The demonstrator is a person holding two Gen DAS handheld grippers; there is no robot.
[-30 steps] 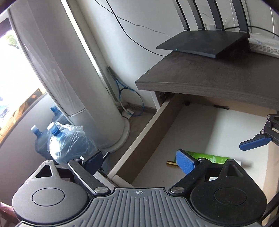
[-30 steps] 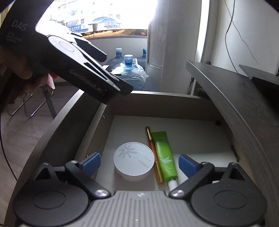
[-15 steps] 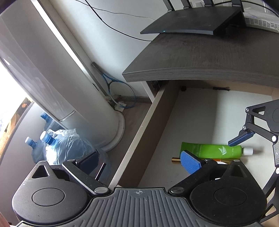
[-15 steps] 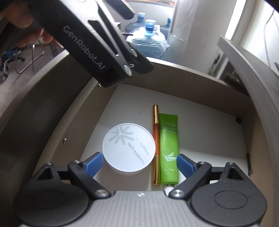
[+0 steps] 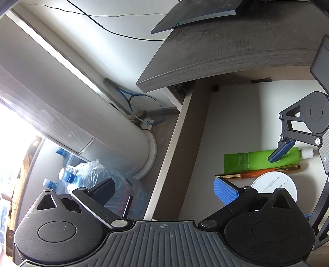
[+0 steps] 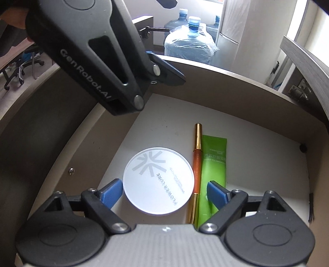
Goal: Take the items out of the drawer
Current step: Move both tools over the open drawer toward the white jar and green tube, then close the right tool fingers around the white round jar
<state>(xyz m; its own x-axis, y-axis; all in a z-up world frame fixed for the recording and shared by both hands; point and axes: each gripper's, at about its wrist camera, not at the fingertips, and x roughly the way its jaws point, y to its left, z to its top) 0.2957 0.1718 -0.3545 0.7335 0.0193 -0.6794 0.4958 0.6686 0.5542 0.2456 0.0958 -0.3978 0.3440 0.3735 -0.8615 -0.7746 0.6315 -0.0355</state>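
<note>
The drawer [image 6: 257,106] stands pulled out below the dark surface [image 5: 236,51], and its three items lie together on the pale floor towards the front edge: a round white compact [image 6: 158,180], an orange-and-gold pen [image 6: 196,162] just beside it, and a green tube [image 6: 212,174] beside the pen. Compared with a second ago, the right tongs [image 6: 162,192] are lower and closer to the items, and their jaws have just been closing; they now straddle the compact and the pen, one blue pad just beside the compact's rim and the other over the tube, with no pad visibly pressing on anything. The left tongs [image 5: 164,191] have just been opening and stand fully spread over the drawer's side wall, holding nothing. In judgement, the compact is the first item to be taken, and the grasp is being set up but is not made. The pen lies inside the jaw span and is likely to be caught or pushed as the jaws close. Outside the drawer, water bottles [image 6: 191,41], a white column [image 5: 92,115] and a racket [image 5: 141,102] stand well apart and obstruct nothing; a black router [image 5: 195,14] rests on the surface above.
</note>
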